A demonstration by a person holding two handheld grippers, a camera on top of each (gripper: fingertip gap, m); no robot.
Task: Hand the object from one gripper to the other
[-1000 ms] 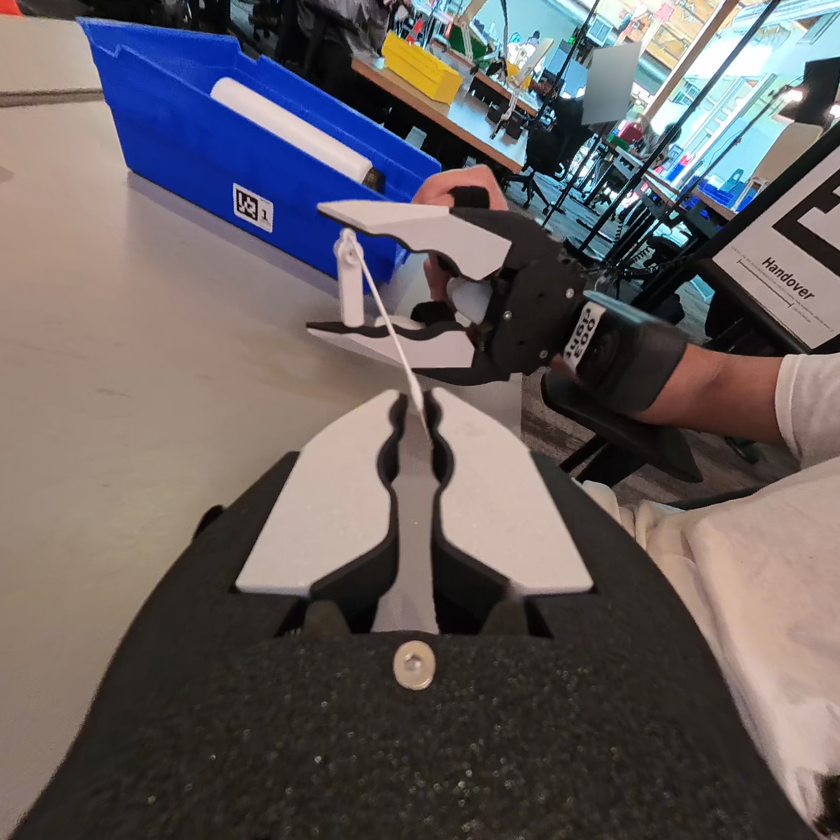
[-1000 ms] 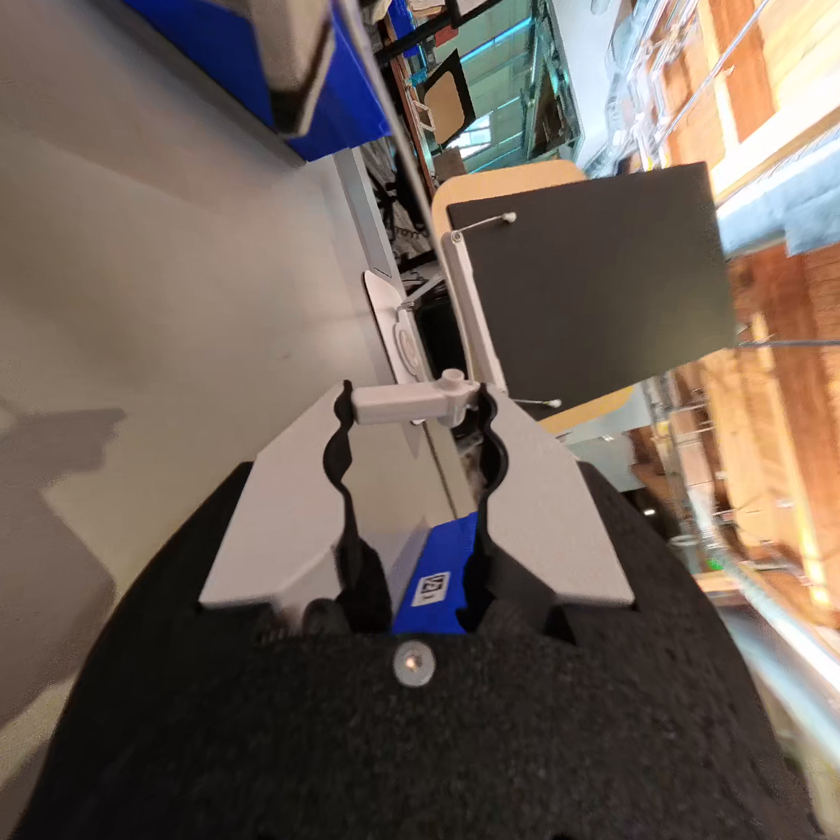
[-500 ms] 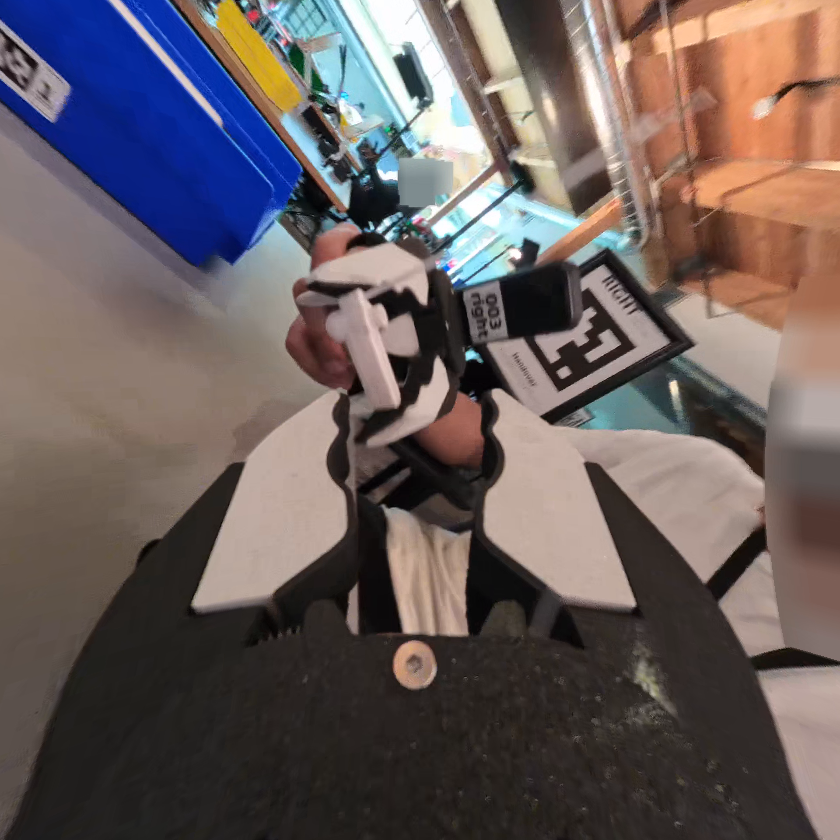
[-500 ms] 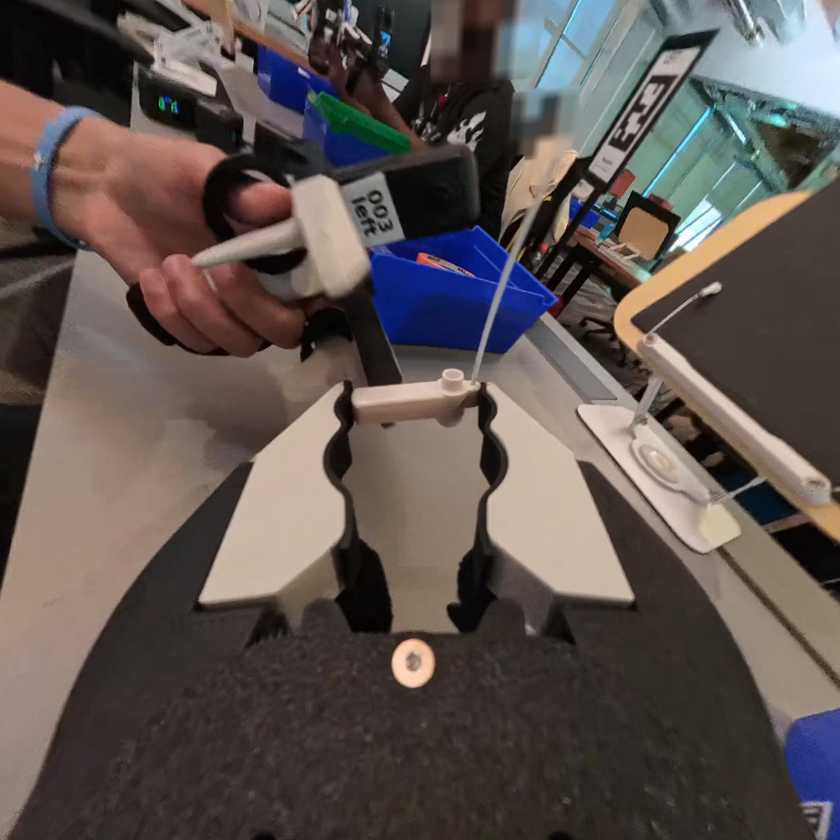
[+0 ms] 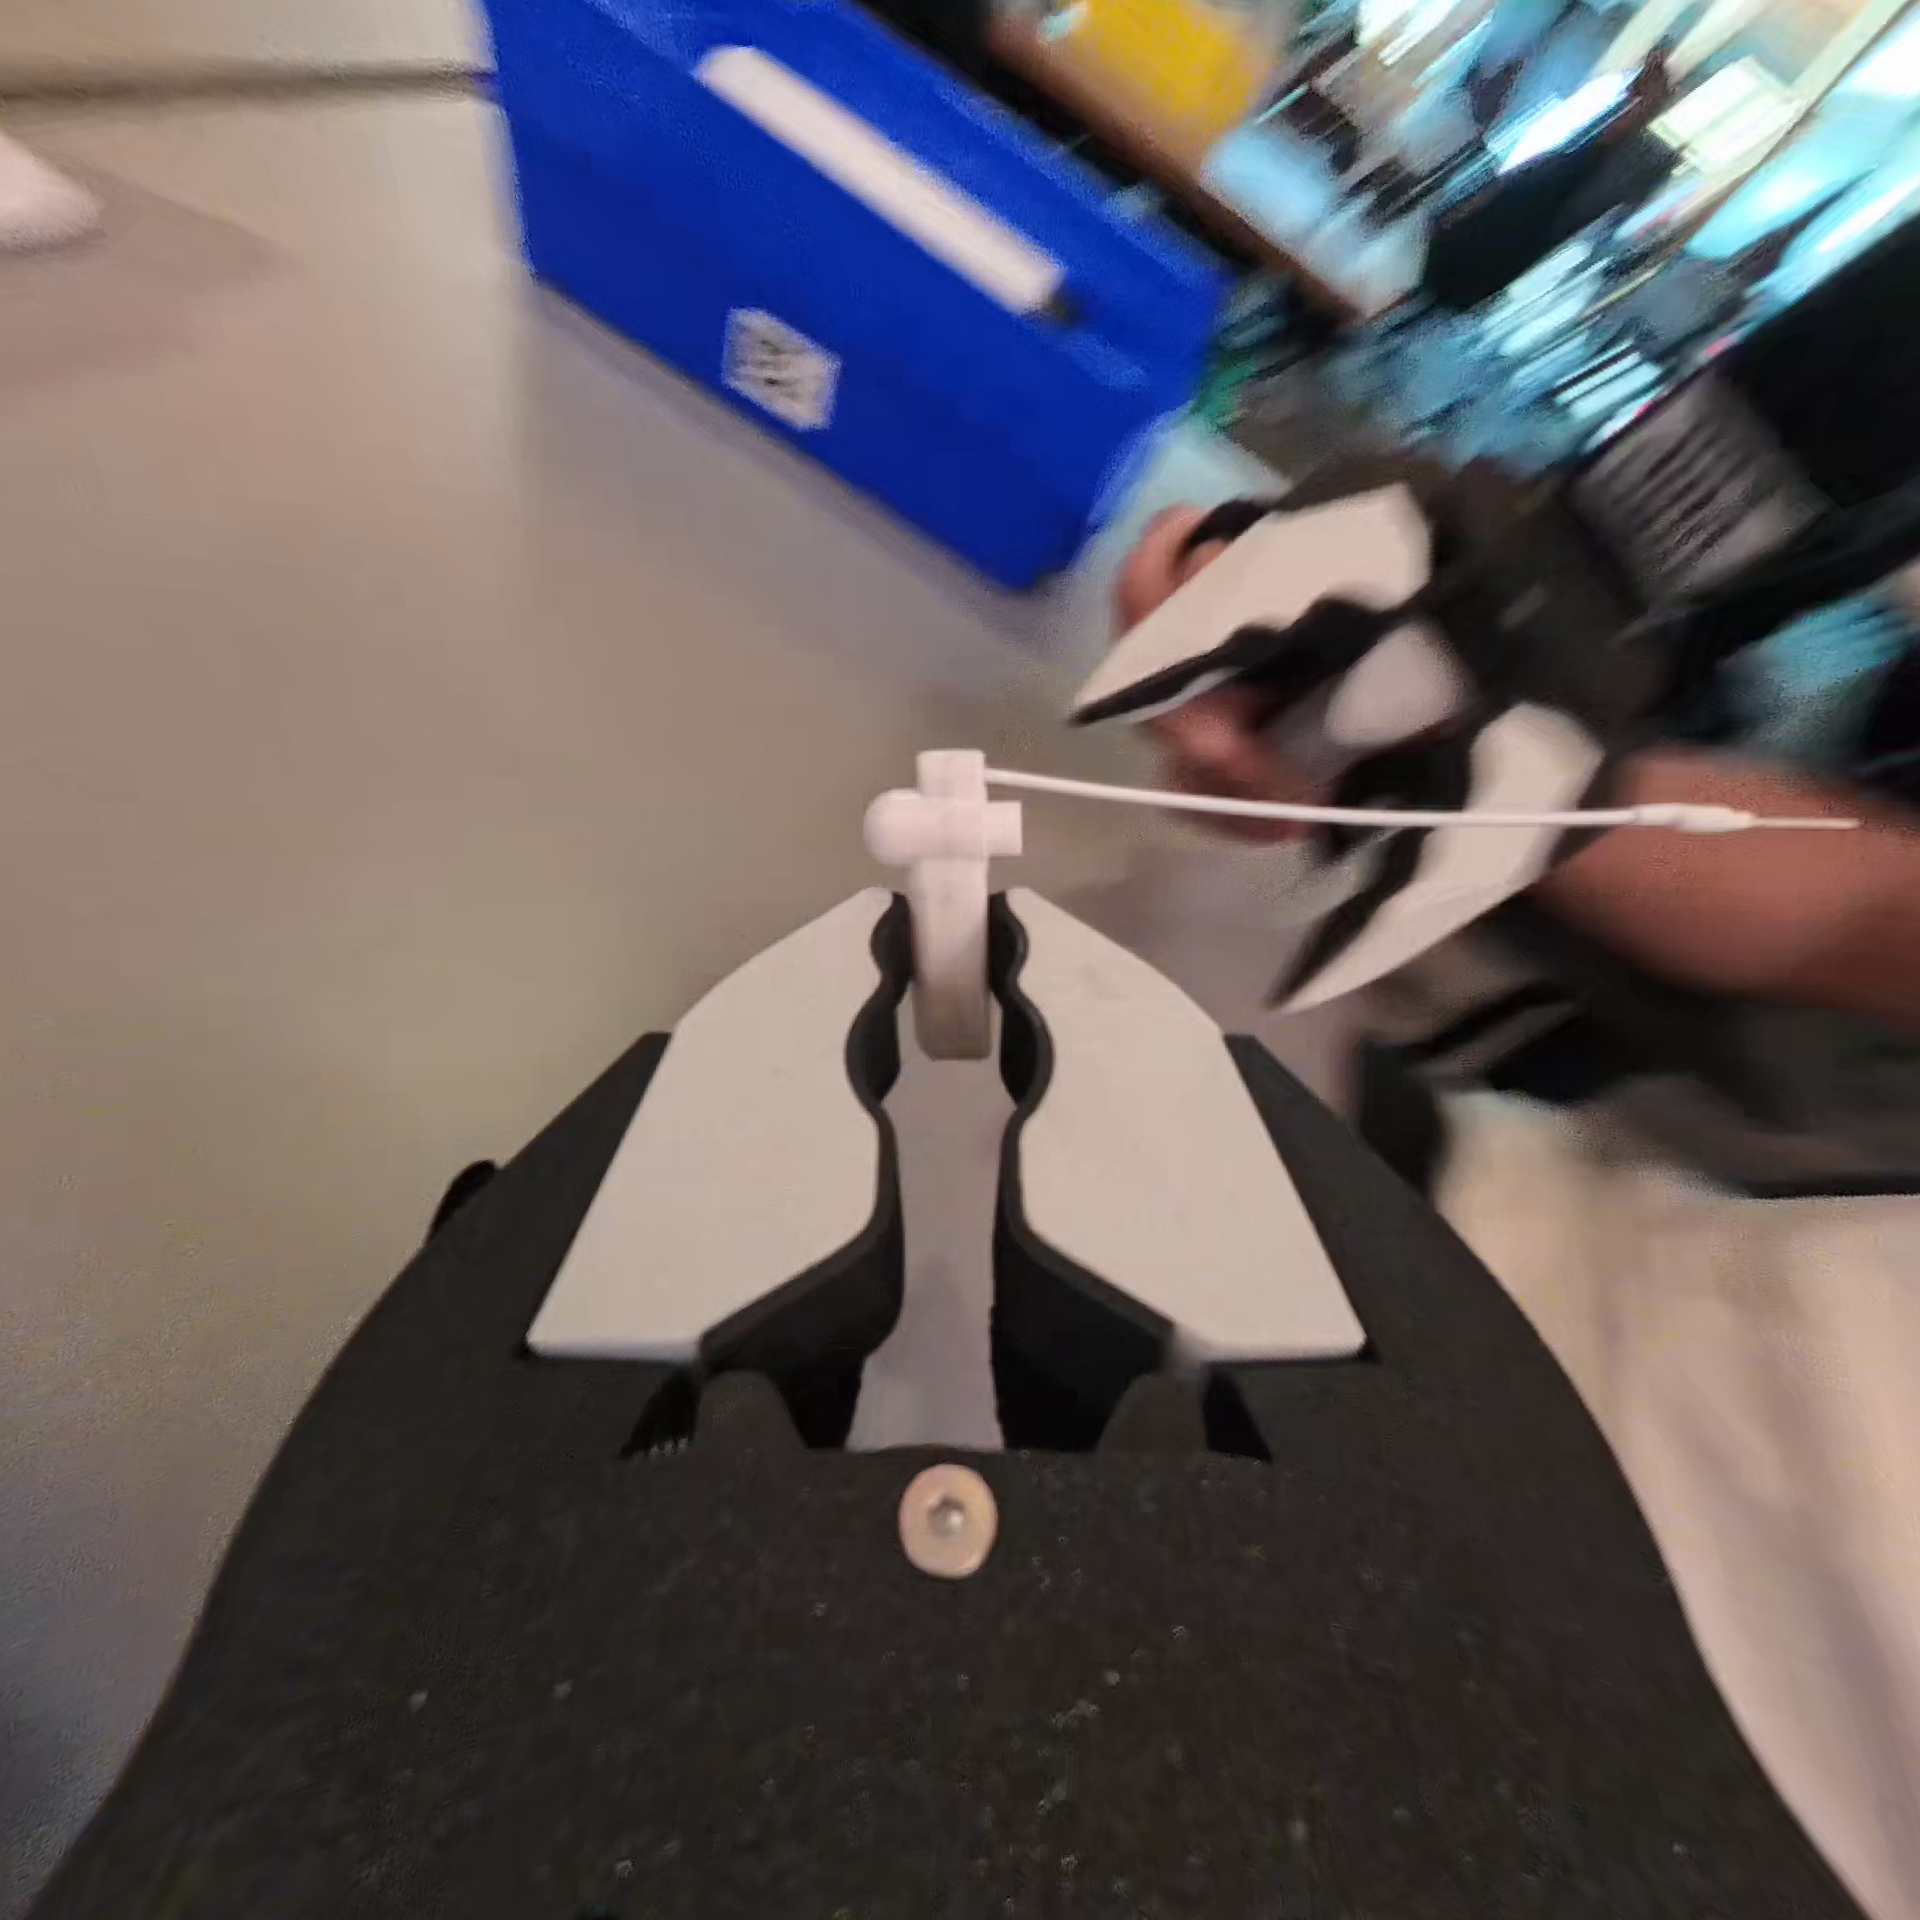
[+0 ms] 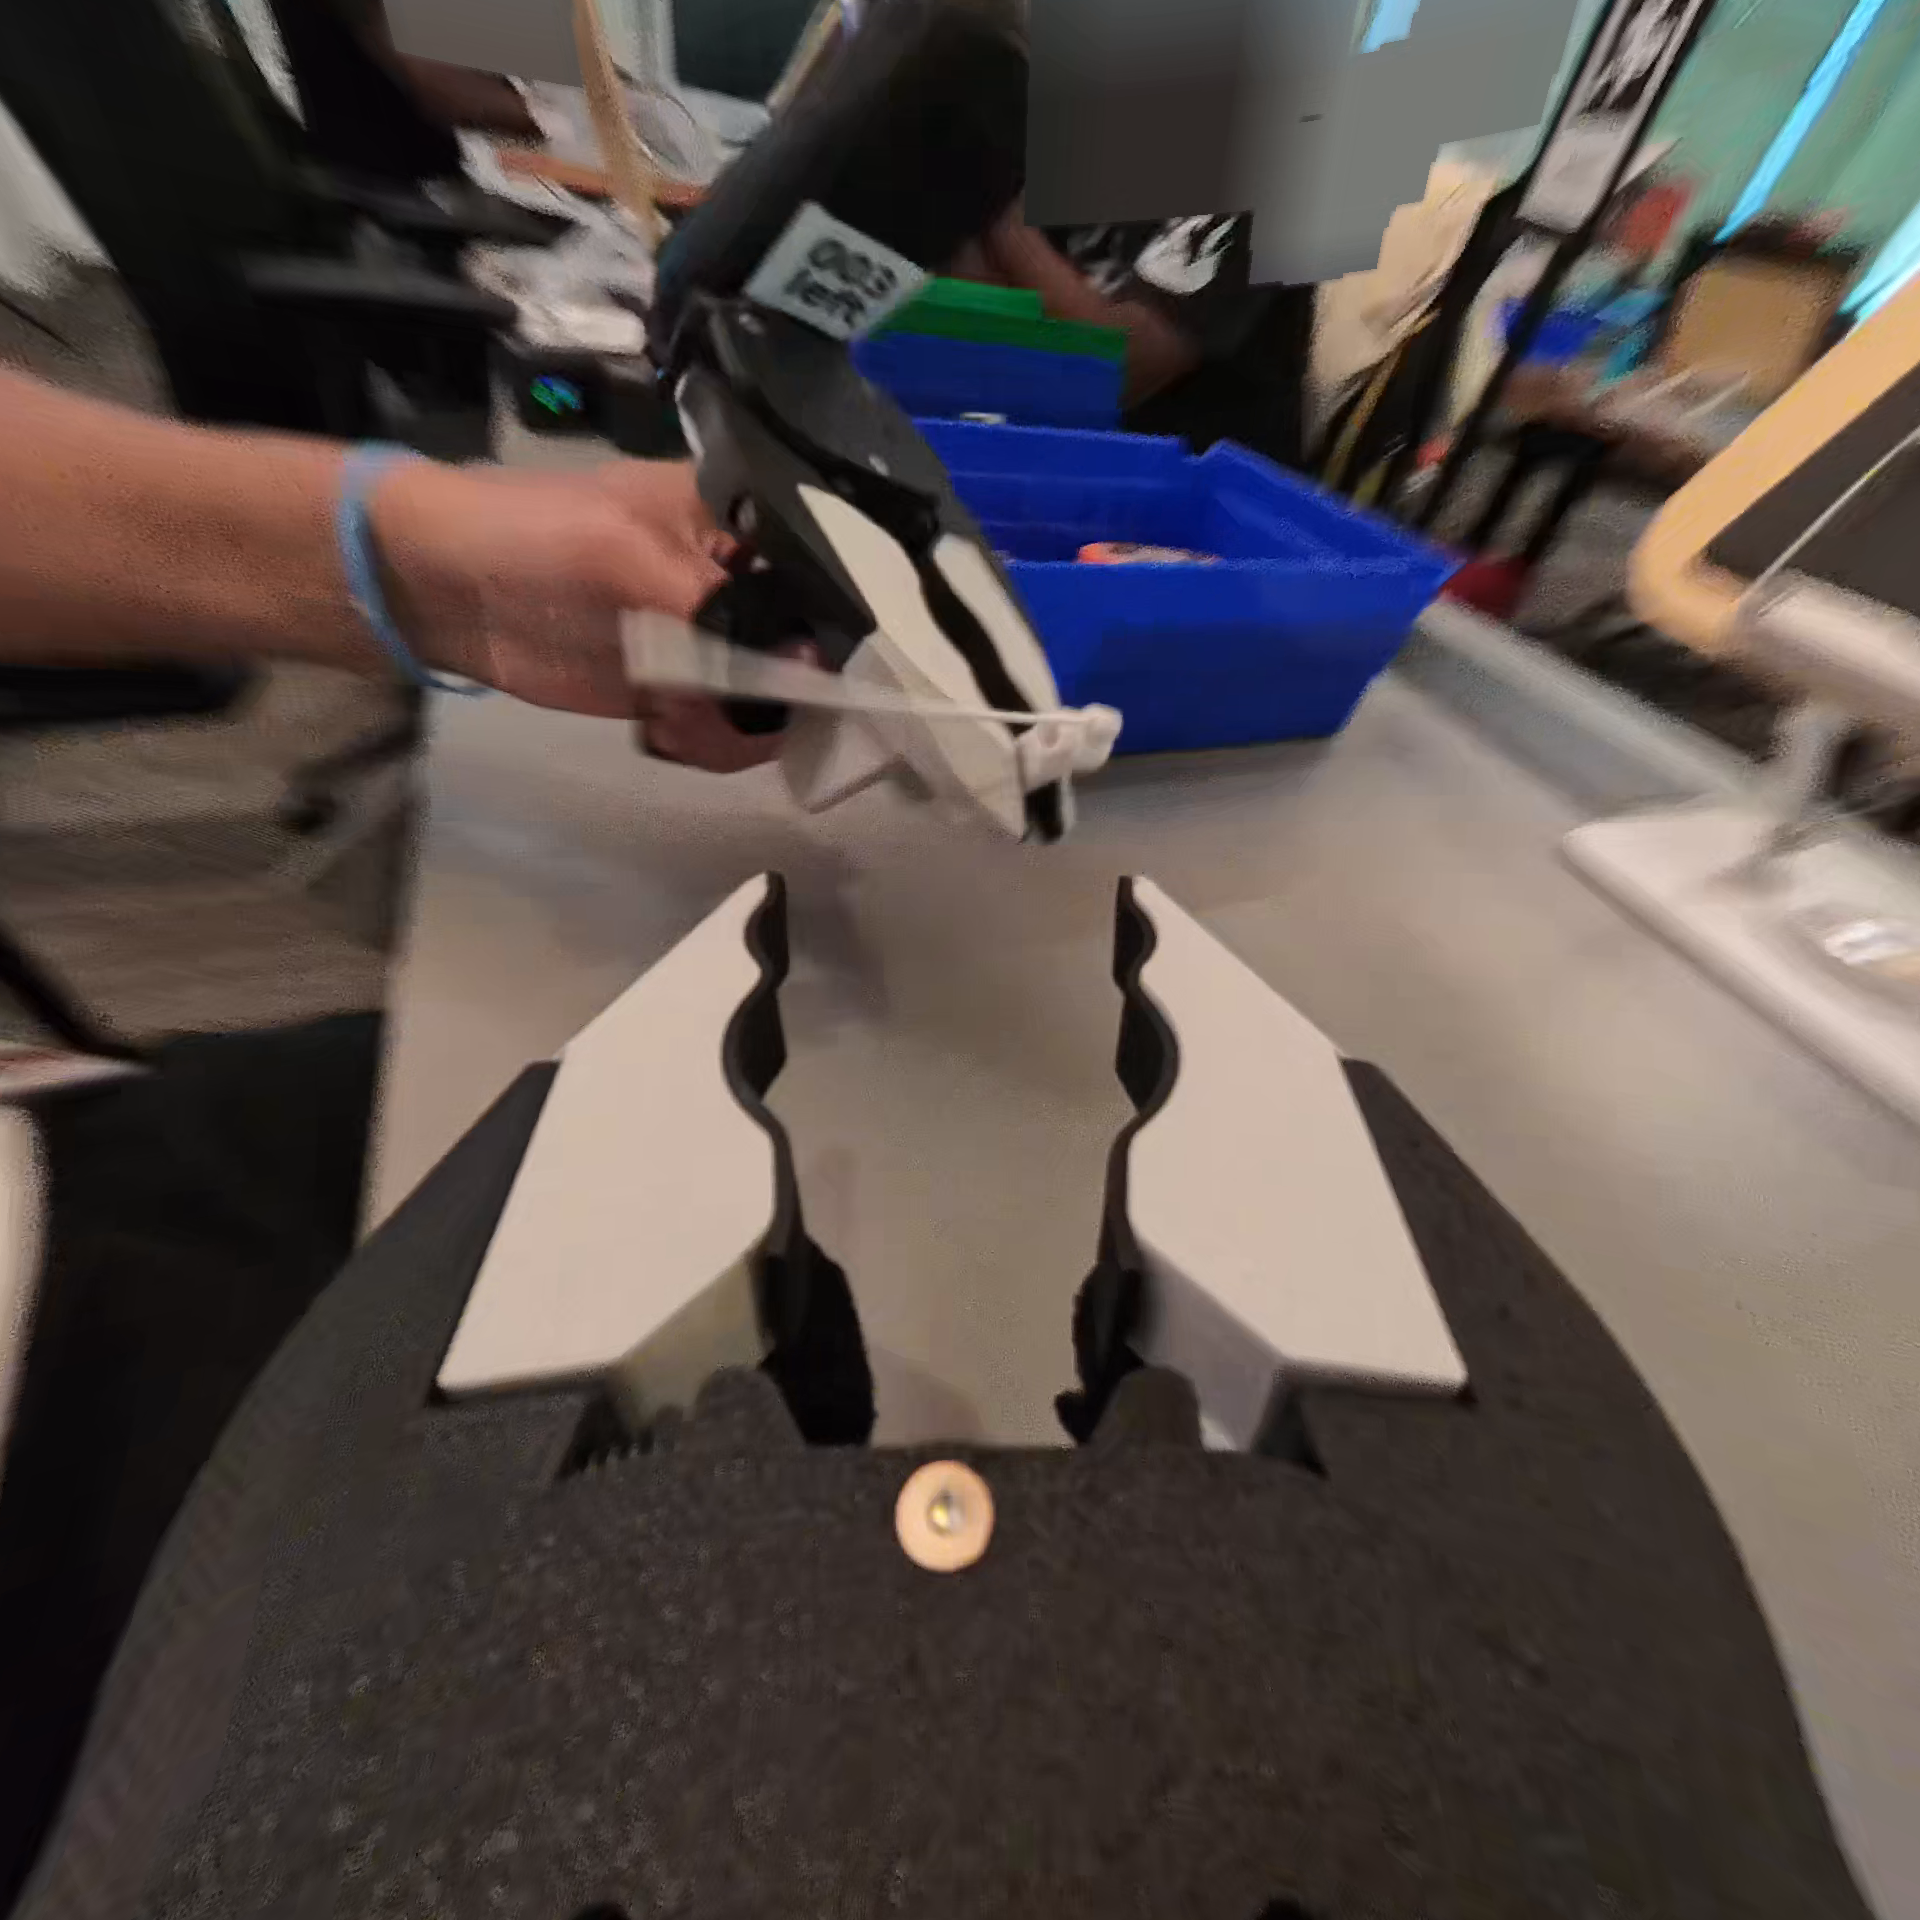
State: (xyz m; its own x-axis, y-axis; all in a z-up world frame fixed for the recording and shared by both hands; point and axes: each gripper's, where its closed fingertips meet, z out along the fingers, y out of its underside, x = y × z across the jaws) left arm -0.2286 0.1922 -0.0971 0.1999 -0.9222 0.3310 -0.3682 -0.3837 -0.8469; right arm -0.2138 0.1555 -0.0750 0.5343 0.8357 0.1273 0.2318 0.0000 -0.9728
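The object is a small white plastic piece [image 5: 940, 831] with a thin white rod [image 5: 1351, 816] that sticks out to the right. My left gripper [image 5: 948, 914] is shut on the piece's flat stem and holds it above the grey table [image 5: 312, 727]. My right gripper [image 5: 1184, 862] shows blurred at the right, jaws apart, just behind the rod. In the right wrist view my right gripper [image 6: 951, 894] is open and empty. The left gripper [image 6: 1039, 810] is a short way beyond it, with the white piece [image 6: 1075, 732] at its tips.
A blue bin [image 5: 831, 260] with a white cylinder [image 5: 883, 177] stands on the far side of the table. In the right wrist view another blue bin [image 6: 1195, 623] sits behind the left gripper. A white flat base [image 6: 1766, 935] lies at the right. Spacing between my two grippers at the tips: around 5 cm.
Half a second ago my right gripper held the white piece and my left was open. Now the left is shut on it, and the right has opened and drawn back.
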